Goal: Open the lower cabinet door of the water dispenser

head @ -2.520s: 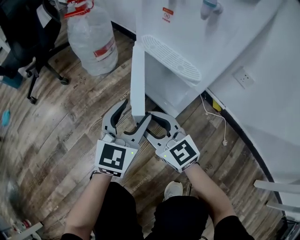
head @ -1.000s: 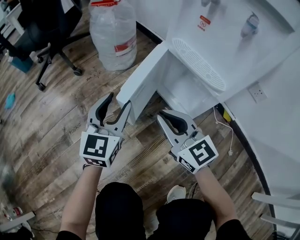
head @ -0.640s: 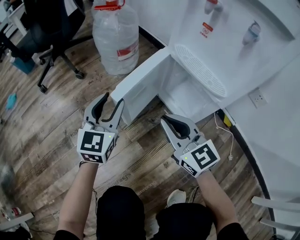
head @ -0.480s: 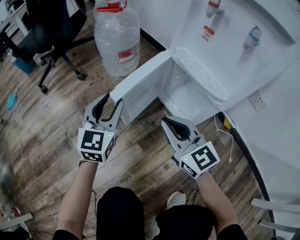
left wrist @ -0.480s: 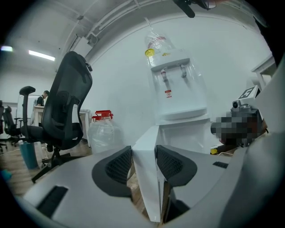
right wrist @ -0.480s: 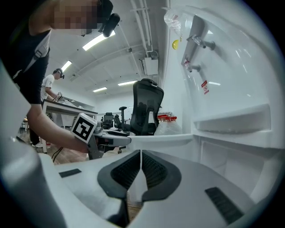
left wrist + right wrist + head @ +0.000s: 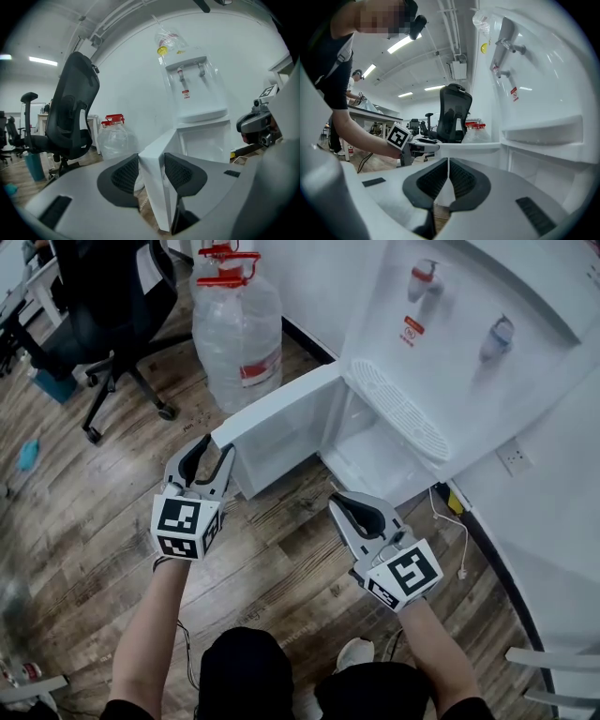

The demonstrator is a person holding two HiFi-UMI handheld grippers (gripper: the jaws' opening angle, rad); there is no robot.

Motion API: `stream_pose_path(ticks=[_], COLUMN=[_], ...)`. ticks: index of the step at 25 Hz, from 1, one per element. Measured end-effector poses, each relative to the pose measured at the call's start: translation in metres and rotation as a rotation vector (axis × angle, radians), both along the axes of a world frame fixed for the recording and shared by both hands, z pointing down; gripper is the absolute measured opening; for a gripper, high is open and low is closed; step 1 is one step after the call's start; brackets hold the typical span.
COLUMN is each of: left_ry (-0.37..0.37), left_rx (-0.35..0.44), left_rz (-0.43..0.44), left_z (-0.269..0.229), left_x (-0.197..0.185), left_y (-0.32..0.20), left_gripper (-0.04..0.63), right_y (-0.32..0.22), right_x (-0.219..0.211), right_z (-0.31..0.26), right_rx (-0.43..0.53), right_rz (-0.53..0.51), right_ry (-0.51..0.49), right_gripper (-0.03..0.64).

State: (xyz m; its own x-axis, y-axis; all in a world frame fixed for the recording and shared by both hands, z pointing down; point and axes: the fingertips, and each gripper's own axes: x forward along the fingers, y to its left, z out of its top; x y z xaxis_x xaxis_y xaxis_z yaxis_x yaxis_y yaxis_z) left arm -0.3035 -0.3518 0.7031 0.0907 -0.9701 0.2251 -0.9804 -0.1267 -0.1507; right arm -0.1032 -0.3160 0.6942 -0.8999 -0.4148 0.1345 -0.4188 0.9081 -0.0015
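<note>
Door: the cabinet door (image 7: pixel 281 420) is swung wide, out over the floor (image 7: pixel 94 521) and away from the wall; it is white and plain, with no print that shows.
Left tool: the left tool (image 7: pixel 217 444) is at the door's free edge. That edge stands between the jaws, which have just been closing, and a pad lies against each face.
Right tool: the right tool (image 7: pixel 339 502) is held over bare floor in front of the open cabinet, apart from the door. Its jaws are together with nothing between them.
Marker cubes: each tool carries a cube with black-and-white square markers, left (image 7: pixel 185 526) and right (image 7: pixel 405 575); the markers show patterns only, no letters.
Dispenser: the dispenser (image 7: pixel 525 324) is white and stands at the floor's edge against the wall. The lower cabinet (image 7: pixel 375 451) is open and white inside.
Taps: a red tap (image 7: pixel 422 279) and a blue tap (image 7: pixel 497 334) sit above a slotted drip grille (image 7: pixel 398 409).
Sticker: a red and white sticker (image 7: pixel 413 330) sits under the red tap; its print is too small to read.
Bottle: a clear bottle (image 7: pixel 234 324) with a red cap stands on the floor by the wall, beyond the door. Its red label (image 7: pixel 251 369) cannot be read.
Chair: a black chair (image 7: pixel 112 287) stands to the left of the bottle.
Socket: a white socket (image 7: pixel 513 457) is low on the wall, to the right of the dispenser. A white cable (image 7: pixel 448 521) trails over the floor below it.
</note>
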Motion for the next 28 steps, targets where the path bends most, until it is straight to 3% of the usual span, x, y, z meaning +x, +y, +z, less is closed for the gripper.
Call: stream_pose_path(ticks=[5, 22, 28], left_ry=[0.005, -0.105, -0.101], left_rx=[-0.001, -0.020, -0.028], left_rz=[-0.028, -0.077, -0.097], left_z=[0.001, 0.004, 0.005], left_x=[-0.017, -0.047, -0.052], left_y=[-0.011, -0.044, -0.047], left_gripper=[0.173, 0.153, 0.152], right_y=[-0.003, -0.004, -0.003], right_x=[0.005, 0.024, 0.025], right_z=[0.000, 0.007, 0.004], right_rx=[0.000, -0.011, -0.004], right_rz=[0.006, 0.037, 0.042], right_ry=[0.005, 0.015, 0.014], right_gripper=[0.031, 0.031, 0.031])
